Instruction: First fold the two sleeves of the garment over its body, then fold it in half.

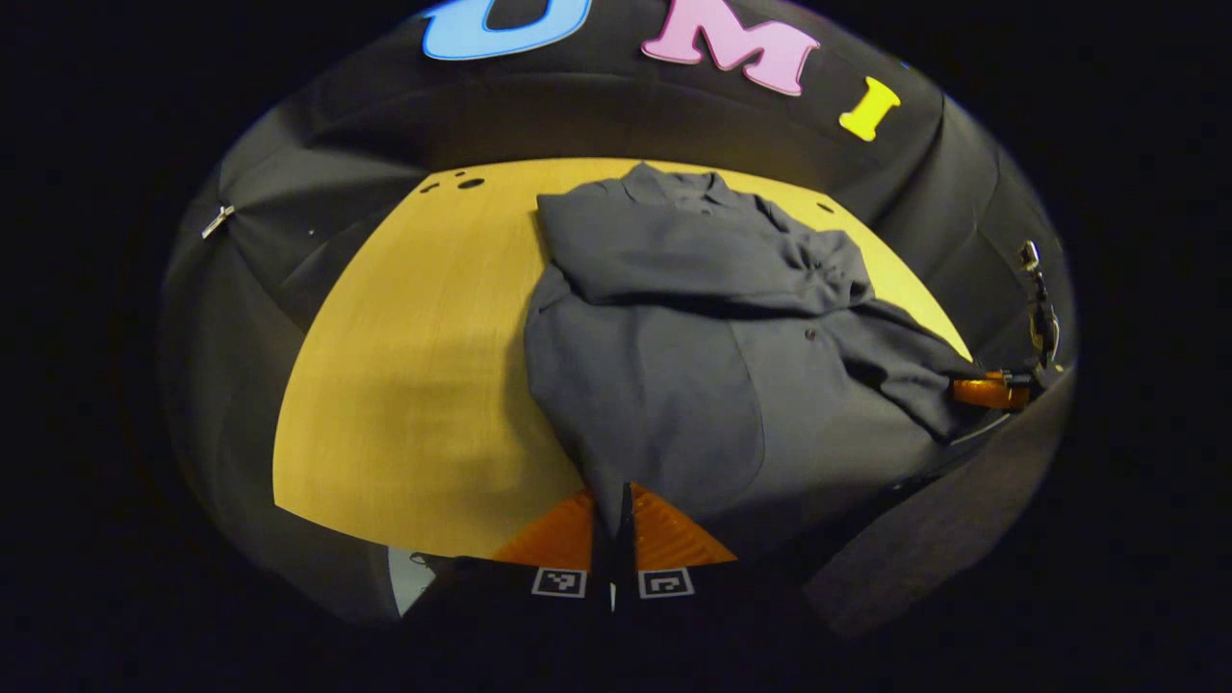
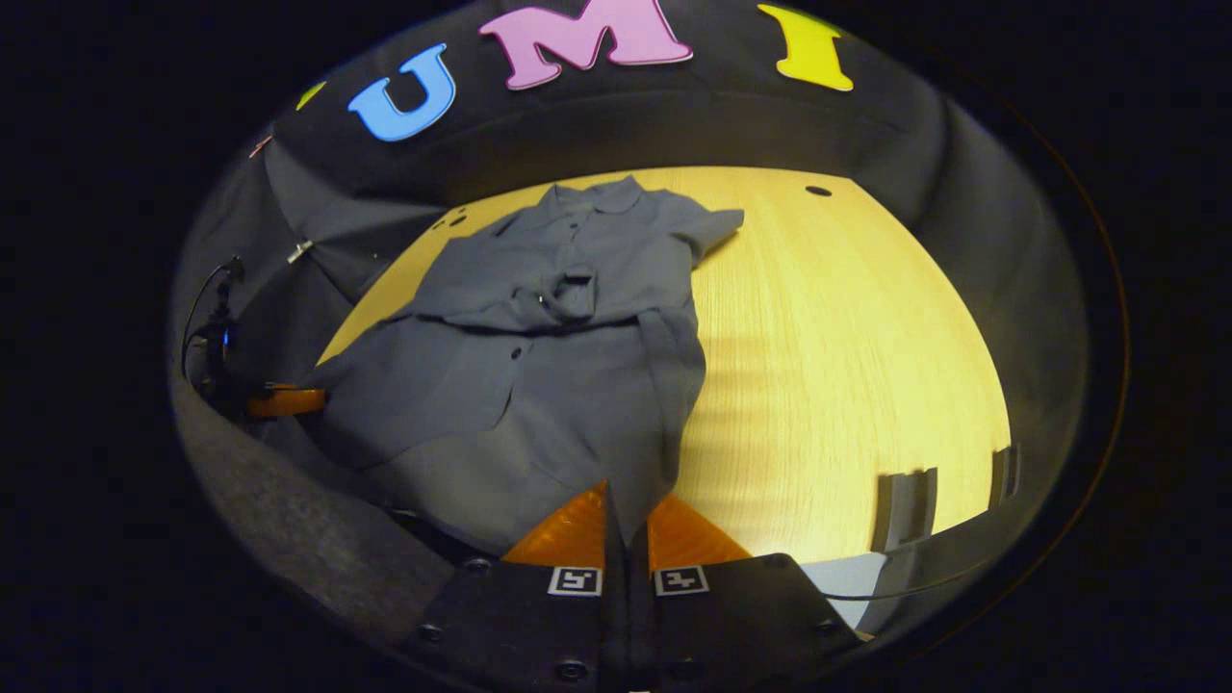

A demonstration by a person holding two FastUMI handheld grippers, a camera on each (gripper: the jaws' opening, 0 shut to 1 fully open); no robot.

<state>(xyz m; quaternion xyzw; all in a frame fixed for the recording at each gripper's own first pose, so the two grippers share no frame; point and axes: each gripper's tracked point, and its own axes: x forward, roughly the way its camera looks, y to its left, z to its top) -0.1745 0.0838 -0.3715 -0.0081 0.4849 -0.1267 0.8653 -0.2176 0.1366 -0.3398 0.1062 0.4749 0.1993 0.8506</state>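
The left tool (image 1: 614, 539) has its two orange fingers pressed together on the near hem of the grey garment (image 1: 693, 366), at the garment's left bottom corner, close to the near edge of the desk (image 1: 404, 385). The right tool (image 2: 628, 539) likewise pinches the hem between closed fingers, at the garment's other bottom corner, also by the near edge. In the left gripper view the right tool (image 1: 987, 391) shows far off at the right, touching the cloth; in the right gripper view the left tool (image 2: 284, 400) shows at the left, at the cloth's edge.

The garment is a dark grey buttoned shirt lying on the yellow wooden desk, collar toward the far edge and hem toward the near edge. Both sleeves are folded across the chest, forming a rumpled band with a bunched cuff near the middle. Below that band the body lies mostly flat, with small buttons visible down the front. The lower cloth is gathered into soft creases that run toward each tool.
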